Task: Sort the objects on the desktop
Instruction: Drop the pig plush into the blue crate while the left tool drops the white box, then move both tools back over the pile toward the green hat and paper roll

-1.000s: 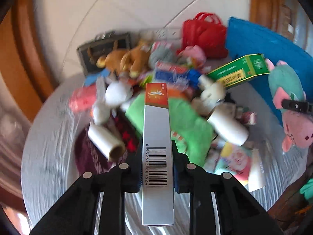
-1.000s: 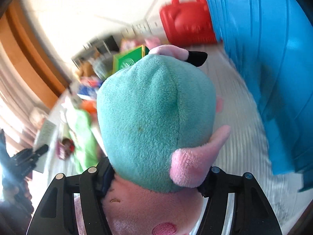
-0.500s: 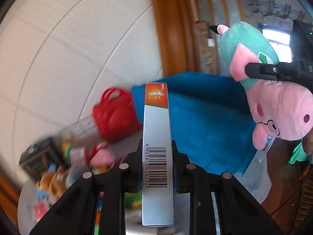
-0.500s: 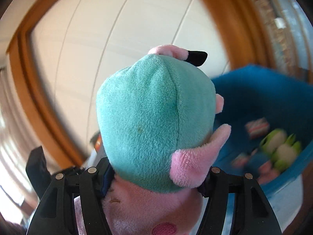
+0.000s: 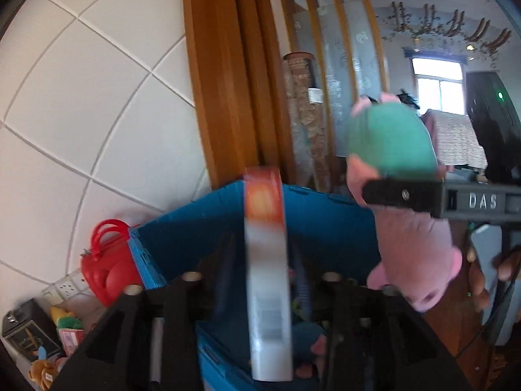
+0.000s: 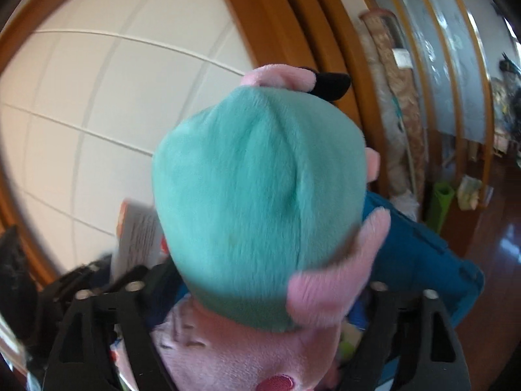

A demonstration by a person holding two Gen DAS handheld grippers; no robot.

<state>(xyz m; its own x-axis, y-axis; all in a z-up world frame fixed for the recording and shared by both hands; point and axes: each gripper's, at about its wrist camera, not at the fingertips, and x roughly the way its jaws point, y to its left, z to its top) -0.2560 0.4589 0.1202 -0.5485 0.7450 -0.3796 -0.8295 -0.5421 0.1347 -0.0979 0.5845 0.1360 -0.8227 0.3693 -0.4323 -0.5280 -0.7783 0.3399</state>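
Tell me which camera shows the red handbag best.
The left wrist view: the red handbag sits in plain sight at lower left, beside the blue bin, handles up. The right wrist view shows none of it; the plush pig fills that frame.

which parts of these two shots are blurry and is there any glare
Left wrist view: the box between the opening jaws is smeared, its print unreadable; the window is blown out white. Right wrist view: the plush toy is soft at its edges; the floor at right carries a bright sheen.
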